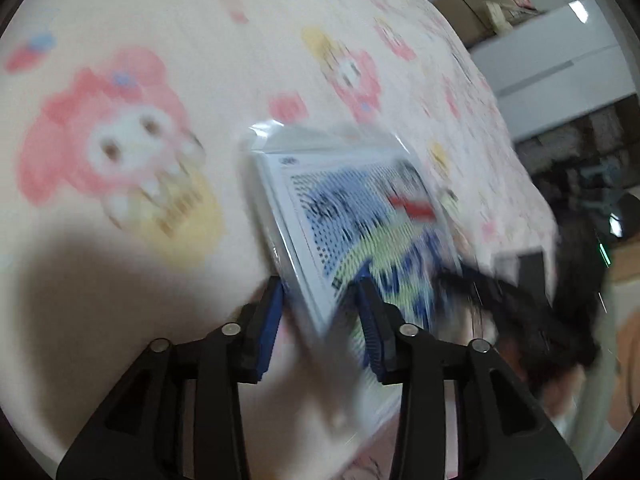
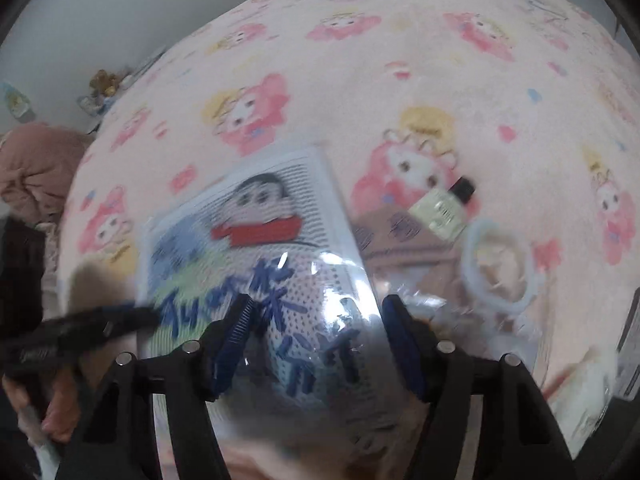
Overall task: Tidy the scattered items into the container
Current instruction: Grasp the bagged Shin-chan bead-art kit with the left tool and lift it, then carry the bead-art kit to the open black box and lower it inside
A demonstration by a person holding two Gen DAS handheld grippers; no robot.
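Glossy plastic sleeve around a stiff, light cartoon board [image 1: 360, 216] (slippery) stands on the bed [image 1: 168, 20] between the left fingers [image 1: 320, 320], spread apart and unclamped; grip its rigid edge.

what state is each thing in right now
left hand-held gripper: open, pack edge between its pads
right hand-held gripper: open wide over the pack
cartoon craft pack: in clear sleeve, tilted, one edge lifted off the blanket
small bottle: lying on its side, black cap on
white ring: lying flat on the blanket
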